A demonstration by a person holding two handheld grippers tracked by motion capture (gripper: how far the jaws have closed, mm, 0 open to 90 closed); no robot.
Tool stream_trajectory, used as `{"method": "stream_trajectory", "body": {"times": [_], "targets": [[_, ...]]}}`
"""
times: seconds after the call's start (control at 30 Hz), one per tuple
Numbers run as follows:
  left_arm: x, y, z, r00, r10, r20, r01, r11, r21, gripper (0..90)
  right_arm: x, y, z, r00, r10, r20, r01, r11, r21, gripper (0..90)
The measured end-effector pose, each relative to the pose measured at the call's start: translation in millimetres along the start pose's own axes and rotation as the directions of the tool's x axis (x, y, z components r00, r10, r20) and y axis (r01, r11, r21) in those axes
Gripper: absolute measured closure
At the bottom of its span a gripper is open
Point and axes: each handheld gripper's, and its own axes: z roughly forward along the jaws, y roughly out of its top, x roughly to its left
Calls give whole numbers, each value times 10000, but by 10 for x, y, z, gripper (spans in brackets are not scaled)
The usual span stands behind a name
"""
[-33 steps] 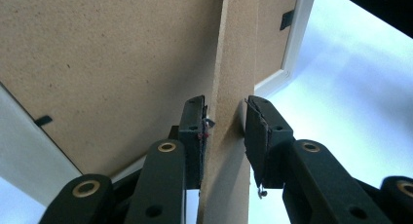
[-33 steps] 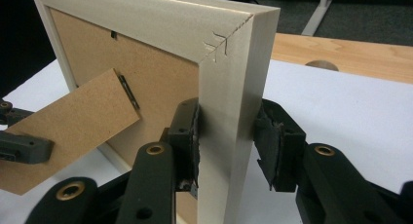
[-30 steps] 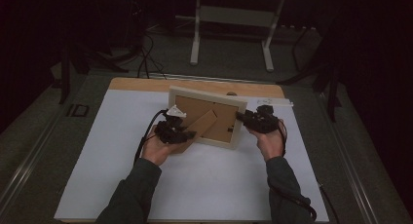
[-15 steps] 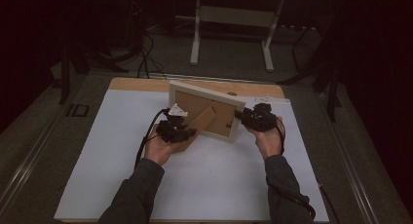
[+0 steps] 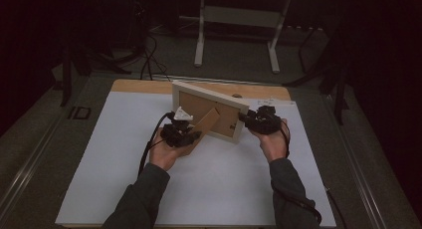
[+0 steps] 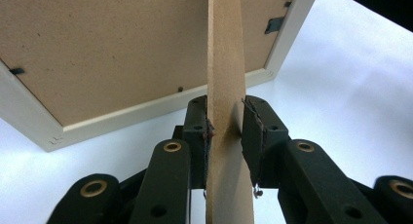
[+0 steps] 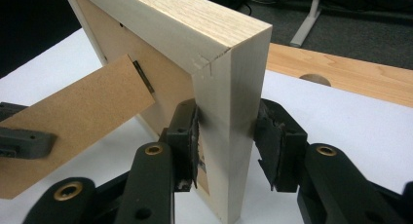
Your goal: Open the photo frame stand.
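Note:
A light wooden picture frame (image 5: 209, 95) stands on edge on the white sheet, its brown fibreboard back (image 6: 107, 48) turned toward me. Its brown stand leg (image 5: 209, 122) swings out from the back. My left gripper (image 5: 192, 135) is shut on that leg (image 6: 225, 63), one pad pressing each face. My right gripper (image 5: 247, 118) is shut on the frame's right side bar (image 7: 234, 87), near the lower corner. In the right gripper view the leg (image 7: 73, 121) reaches left to the other gripper (image 7: 19, 136). The frame's front is hidden.
A white sheet (image 5: 209, 189) covers the table, with a bare wooden strip (image 5: 149, 85) and a round hole (image 7: 315, 79) along the far edge. Beyond stand a white table base (image 5: 201, 35), cables (image 5: 149, 55) and dark floor.
The frame has tipped up from a backward lean to nearly upright, and its leg stands further out from the back. Both hands have stayed about where they were.

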Motion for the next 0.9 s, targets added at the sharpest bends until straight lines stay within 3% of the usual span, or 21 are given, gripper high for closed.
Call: {"method": "stream_trajectory", "body": {"times": [0.47,0.73,0.9], "targets": [[-59,-18,16,9999,95,-115,-95,9999,-52,740,5,61,-11,9998,-177,47,178,9996,-224,605],[-143,-53,111,9988,411,-258,-406,9990,171,747,9,79,-24,9997,-209,109,212,9993,-294,601],[-135,-62,111,9993,332,-189,-329,9993,173,753,7,67,-34,9997,-222,44,223,9993,-302,600]]}}
